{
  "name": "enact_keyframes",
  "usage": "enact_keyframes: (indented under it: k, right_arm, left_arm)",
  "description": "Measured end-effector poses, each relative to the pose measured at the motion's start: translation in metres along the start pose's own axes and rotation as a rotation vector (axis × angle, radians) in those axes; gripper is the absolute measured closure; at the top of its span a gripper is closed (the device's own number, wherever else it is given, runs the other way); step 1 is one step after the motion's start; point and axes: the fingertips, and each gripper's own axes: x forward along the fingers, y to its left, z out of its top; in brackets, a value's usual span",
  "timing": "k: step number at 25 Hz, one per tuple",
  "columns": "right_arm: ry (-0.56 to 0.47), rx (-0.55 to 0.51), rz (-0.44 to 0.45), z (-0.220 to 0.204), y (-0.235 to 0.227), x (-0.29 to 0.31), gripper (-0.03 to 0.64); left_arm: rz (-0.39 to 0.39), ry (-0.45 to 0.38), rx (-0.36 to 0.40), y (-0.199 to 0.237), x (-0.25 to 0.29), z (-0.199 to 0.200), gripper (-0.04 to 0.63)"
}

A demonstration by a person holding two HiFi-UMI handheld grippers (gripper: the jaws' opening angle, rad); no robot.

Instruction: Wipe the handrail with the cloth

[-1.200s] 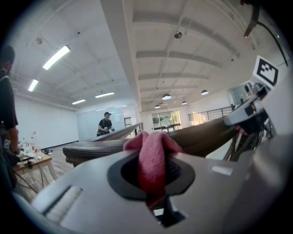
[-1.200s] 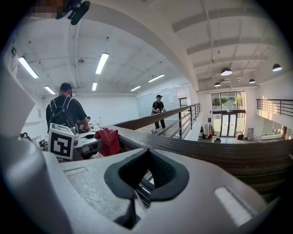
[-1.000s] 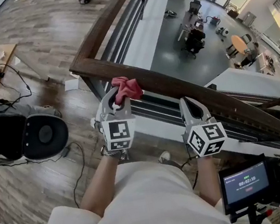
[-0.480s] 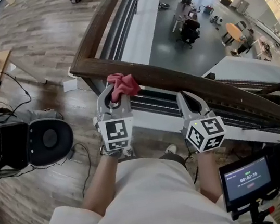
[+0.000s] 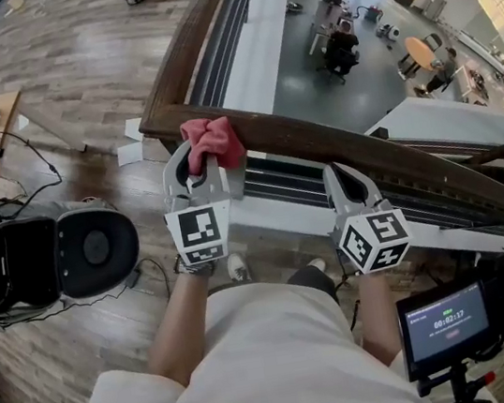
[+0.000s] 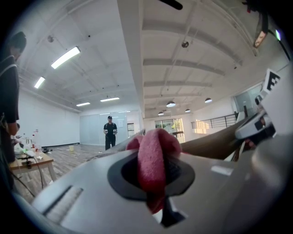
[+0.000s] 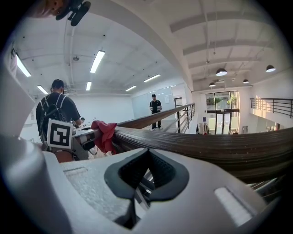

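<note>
A dark wooden handrail (image 5: pixel 348 147) runs from a corner at upper left down to the right. A red cloth (image 5: pixel 212 142) is bunched on top of it near that corner. My left gripper (image 5: pixel 200 162) is shut on the cloth and presses it against the rail. In the left gripper view the cloth (image 6: pixel 154 155) fills the gap between the jaws of the left gripper (image 6: pixel 155 153). My right gripper (image 5: pixel 345 181) is shut and holds nothing, its tip close under the rail's near side. In the right gripper view the right gripper (image 7: pixel 145 171) sits just below the handrail (image 7: pixel 206 146), with the cloth (image 7: pixel 104 132) to its left.
A black round device (image 5: pixel 89 250) and cables (image 5: pixel 144 298) lie on the wood floor at left. A small screen (image 5: pixel 447 326) stands at lower right. Beyond the rail is a drop to a lower floor with desks (image 5: pixel 342 49). A person (image 6: pixel 109 132) stands far off.
My left gripper has slid the cloth leftward along the rail, closer to the corner. The right gripper has stayed in about the same place under the rail.
</note>
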Motion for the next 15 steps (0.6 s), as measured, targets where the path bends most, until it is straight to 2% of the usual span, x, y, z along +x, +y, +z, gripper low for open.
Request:
enact_keyframes:
  k: [7,12,15]
  right_arm:
    - [0.002,-0.008,0.007,0.0,0.015,0.006,0.614]
    - [0.0,-0.017,0.005,0.003,0.021,0.007,0.614]
    - [0.0,-0.018,0.003,0.006,0.02,0.009,0.614]
  left_arm:
    - [0.005,0.019,0.012,0.024,0.011,0.007,0.56]
    - [-0.002,0.02,0.057,0.024,0.013,0.01,0.561]
    - [0.005,0.053,0.103,0.025,0.021,0.009,0.561]
